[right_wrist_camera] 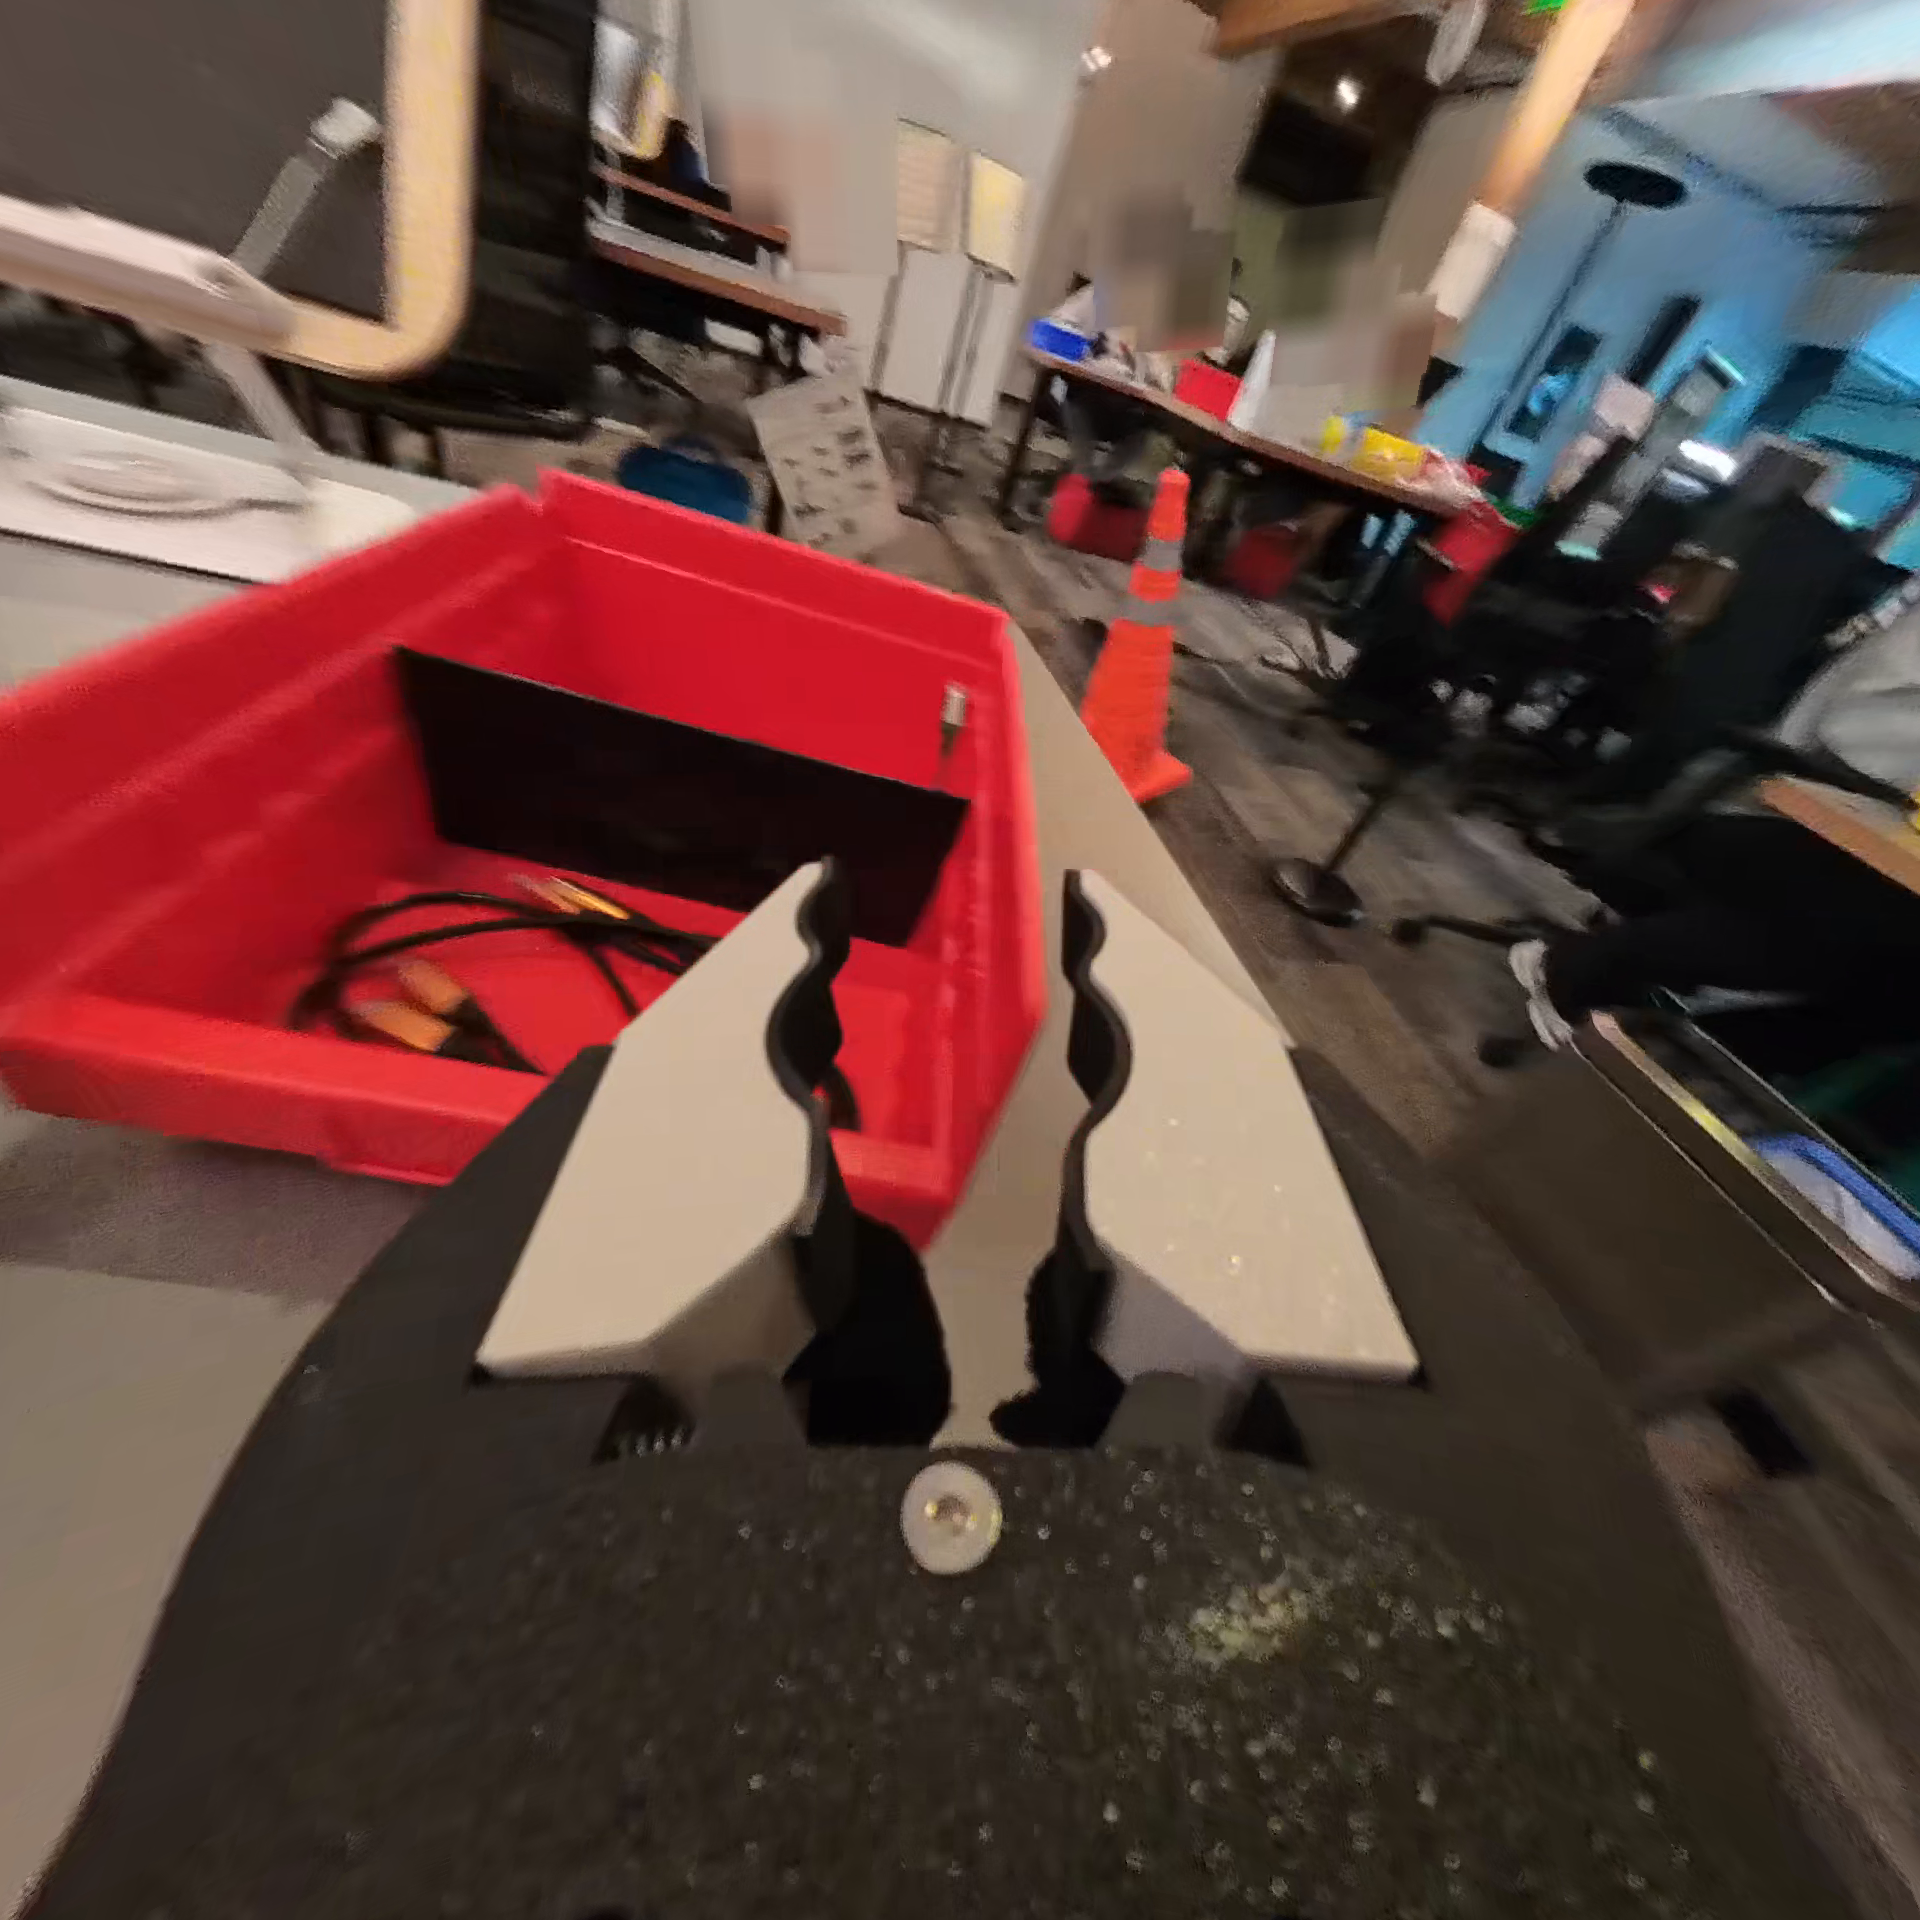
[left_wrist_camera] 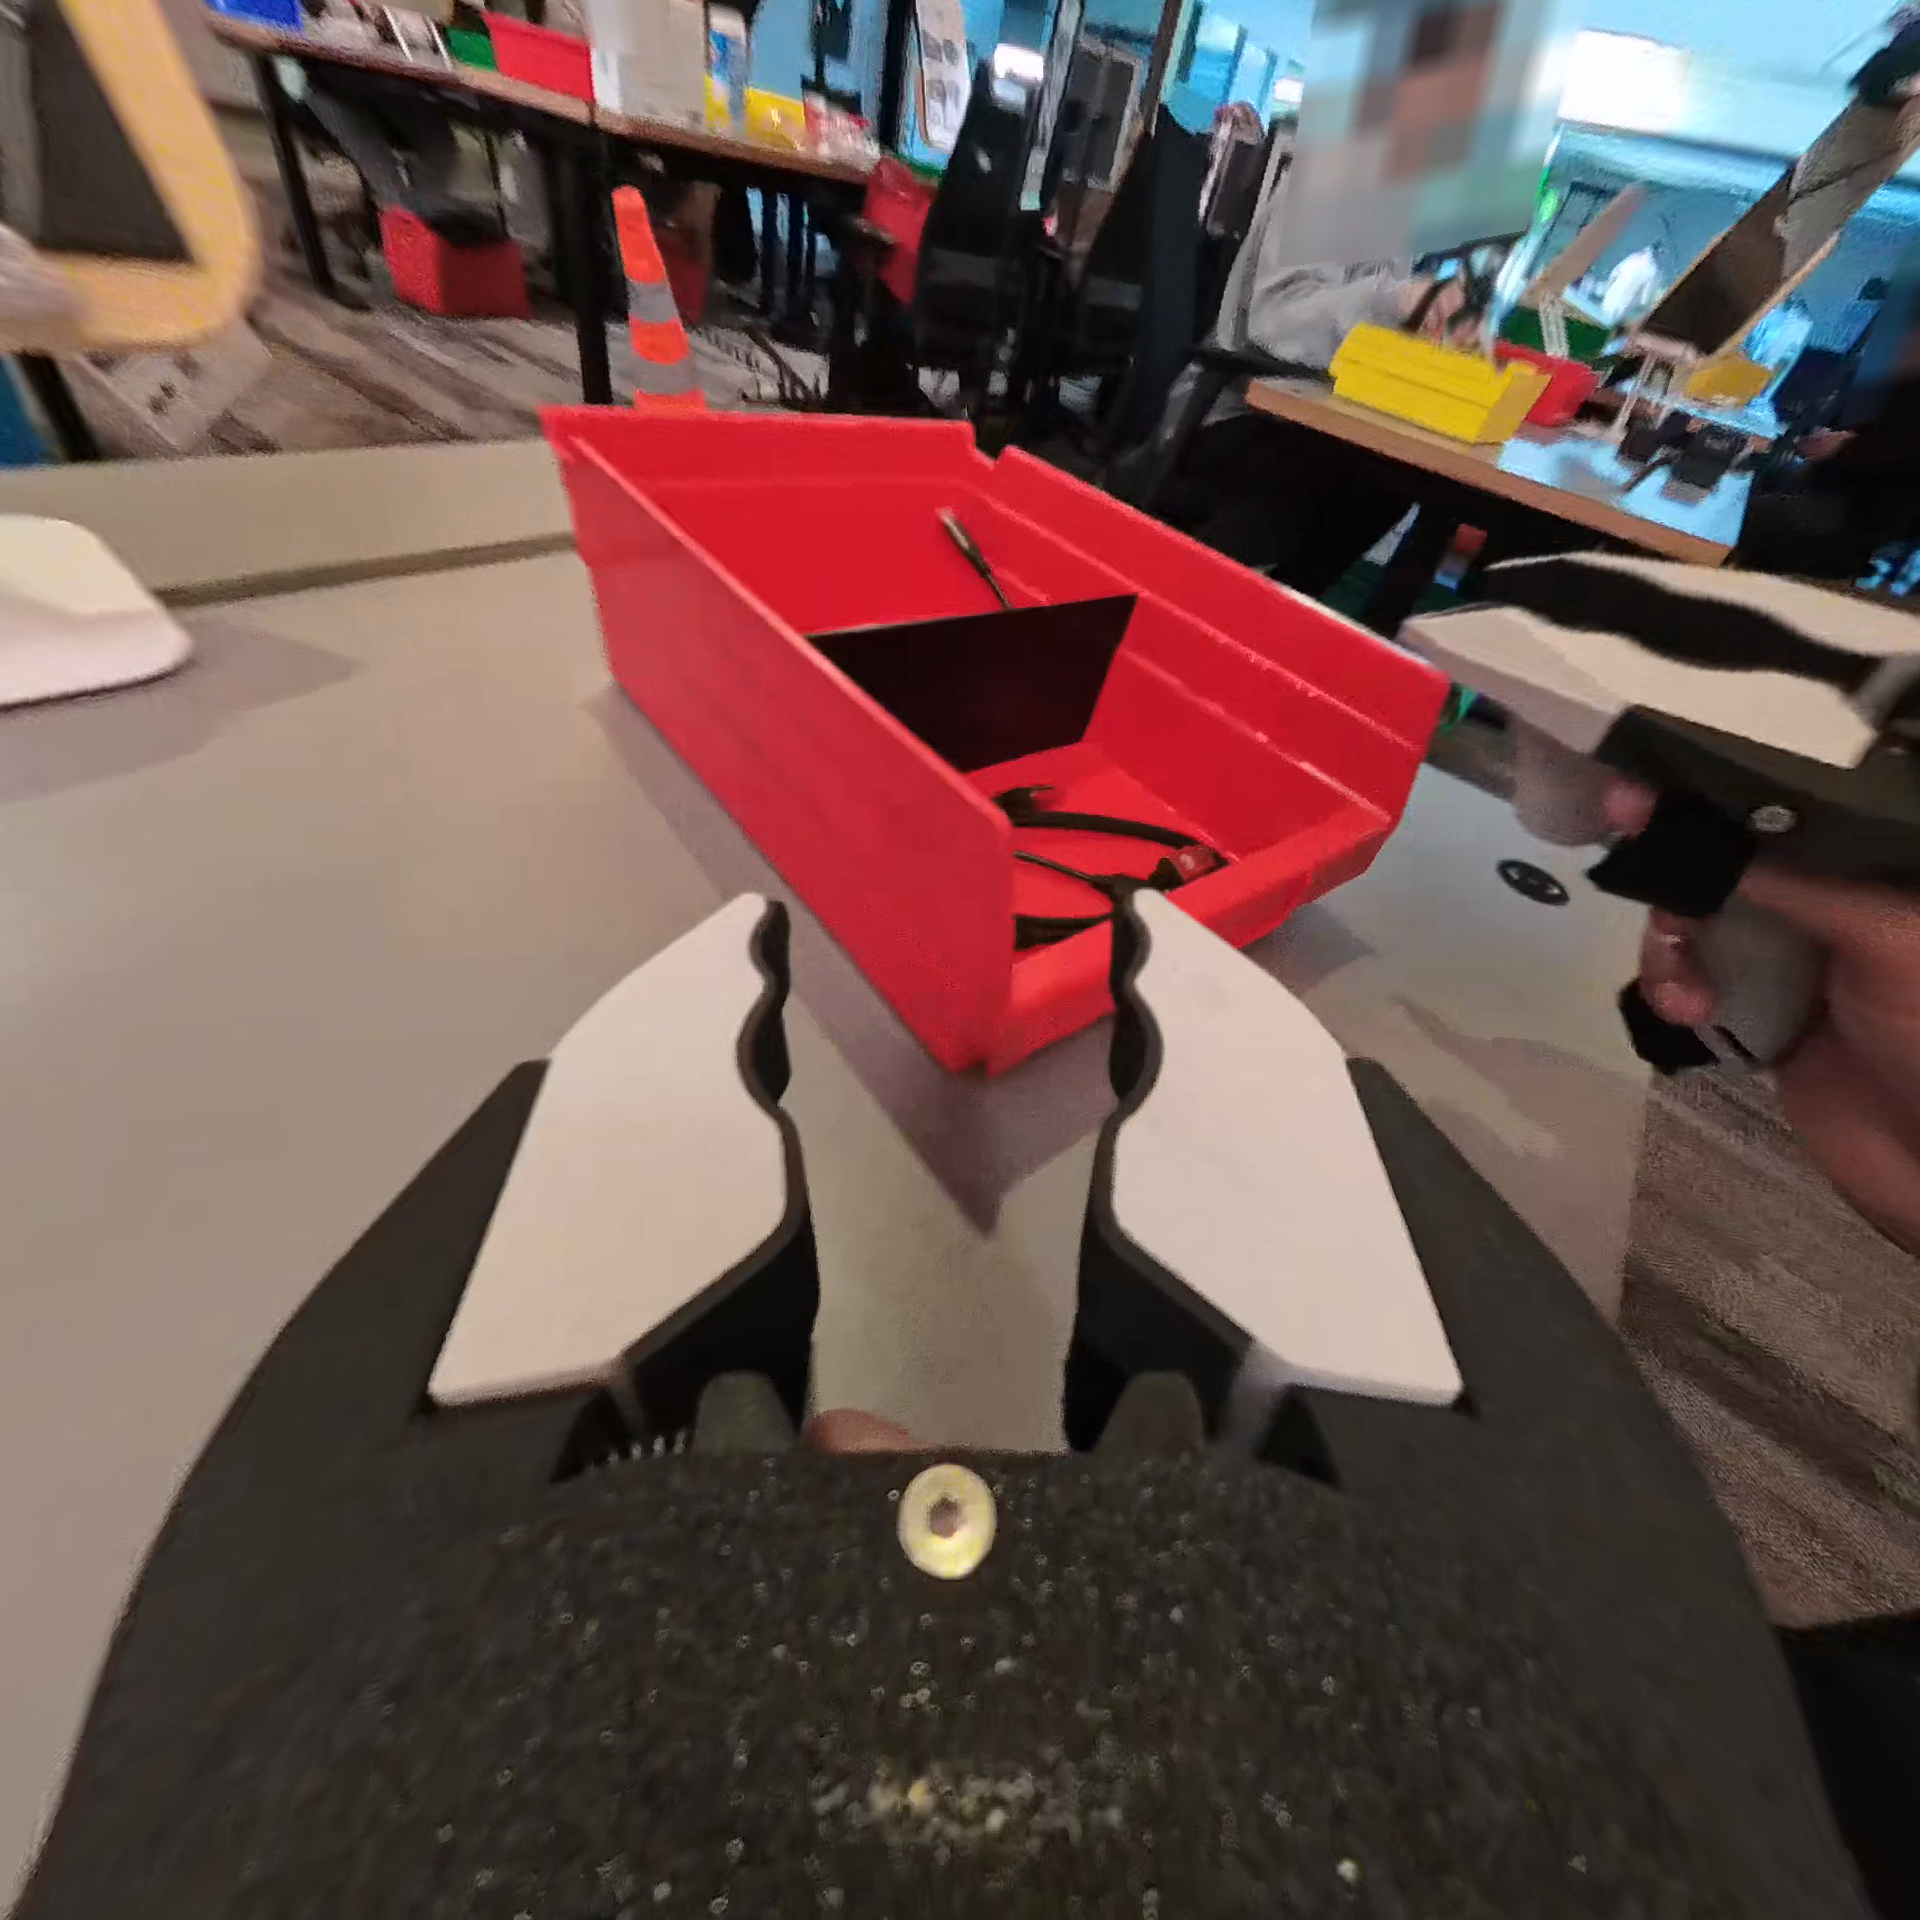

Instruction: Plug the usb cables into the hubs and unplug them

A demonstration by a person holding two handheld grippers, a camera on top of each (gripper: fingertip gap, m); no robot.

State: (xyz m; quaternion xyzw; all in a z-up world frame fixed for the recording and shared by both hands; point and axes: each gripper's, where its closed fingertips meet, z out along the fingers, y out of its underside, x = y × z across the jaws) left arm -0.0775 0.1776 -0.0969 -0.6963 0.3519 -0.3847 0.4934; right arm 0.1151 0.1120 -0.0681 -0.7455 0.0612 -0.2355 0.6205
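With the left gripper [left_wrist_camera: 951, 914] and right gripper [right_wrist_camera: 948, 883] both spread and empty, the thin, limp black USB cables [right_wrist_camera: 488, 935] in the red plastic bin [right_wrist_camera: 727, 623] are probably best gripped by their rigid plugs.

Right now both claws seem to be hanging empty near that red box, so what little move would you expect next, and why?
Probably the right gripper dips into the red bin for a black cable. Both grippers are open and empty, the left gripper stands short of the bin, and the cables lie loose in the compartment in front of the black divider.
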